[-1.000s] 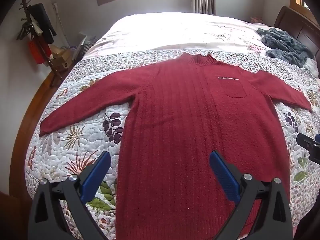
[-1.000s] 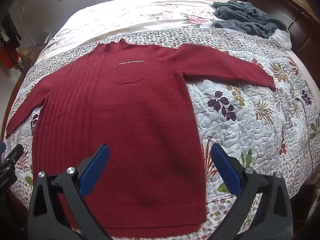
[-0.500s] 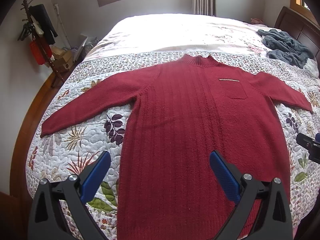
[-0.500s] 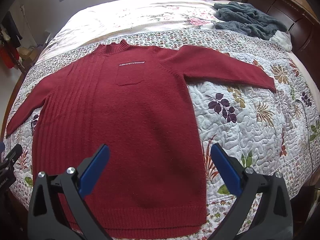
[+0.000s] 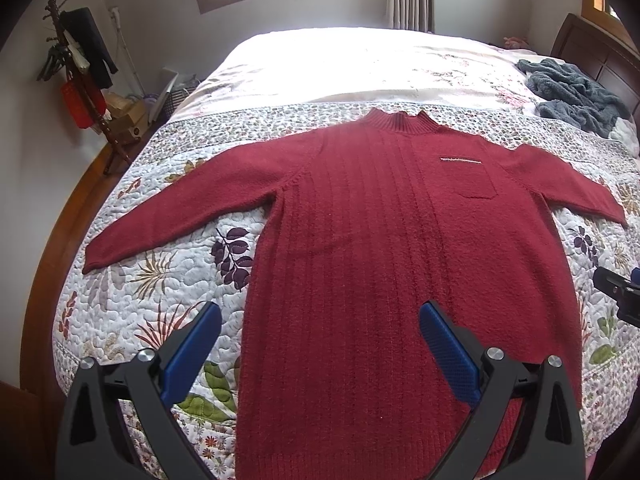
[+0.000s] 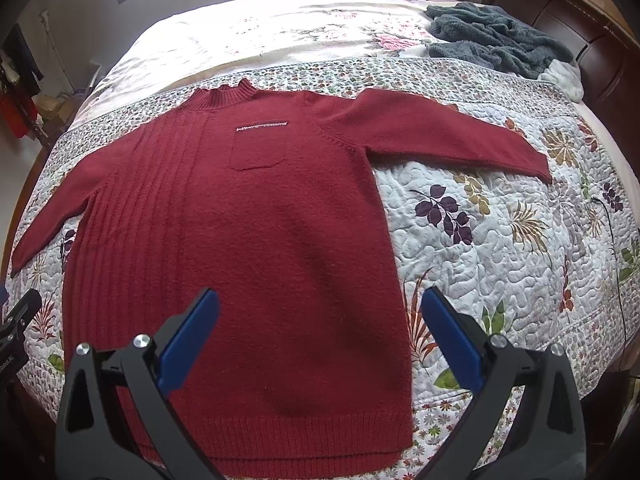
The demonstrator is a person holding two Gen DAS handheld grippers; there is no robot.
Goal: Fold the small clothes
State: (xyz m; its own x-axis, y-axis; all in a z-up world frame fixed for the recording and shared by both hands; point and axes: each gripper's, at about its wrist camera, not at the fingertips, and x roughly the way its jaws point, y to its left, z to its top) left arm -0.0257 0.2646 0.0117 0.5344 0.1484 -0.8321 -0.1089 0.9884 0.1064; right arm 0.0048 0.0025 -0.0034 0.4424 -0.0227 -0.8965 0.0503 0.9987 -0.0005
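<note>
A dark red knit sweater (image 5: pixel 360 248) (image 6: pixel 240 220) lies flat, front up, on the floral quilt, both sleeves spread out to the sides and its collar pointing away. It has a small chest pocket (image 6: pixel 259 148). My left gripper (image 5: pixel 320 320) hovers open above the lower left part of the sweater, holding nothing. Over the lower right part near the hem, my right gripper (image 6: pixel 320 308) is open too, with nothing between its blue pads. Each gripper shows at the other view's edge.
The bed's quilt (image 6: pixel 500 240) extends right of the sweater. A grey fluffy blanket (image 6: pixel 496 36) lies bunched near the wooden headboard (image 6: pixel 580 28). A coat stand (image 5: pixel 80 80) with hanging items and boxes stands by the bed's left side. A thin cable (image 6: pixel 612 240) runs over the quilt's right edge.
Both views have pulled back and tilted up slightly, so the sweater sits a little lower in frame. The sweater itself has not moved and both grippers stay open.
</note>
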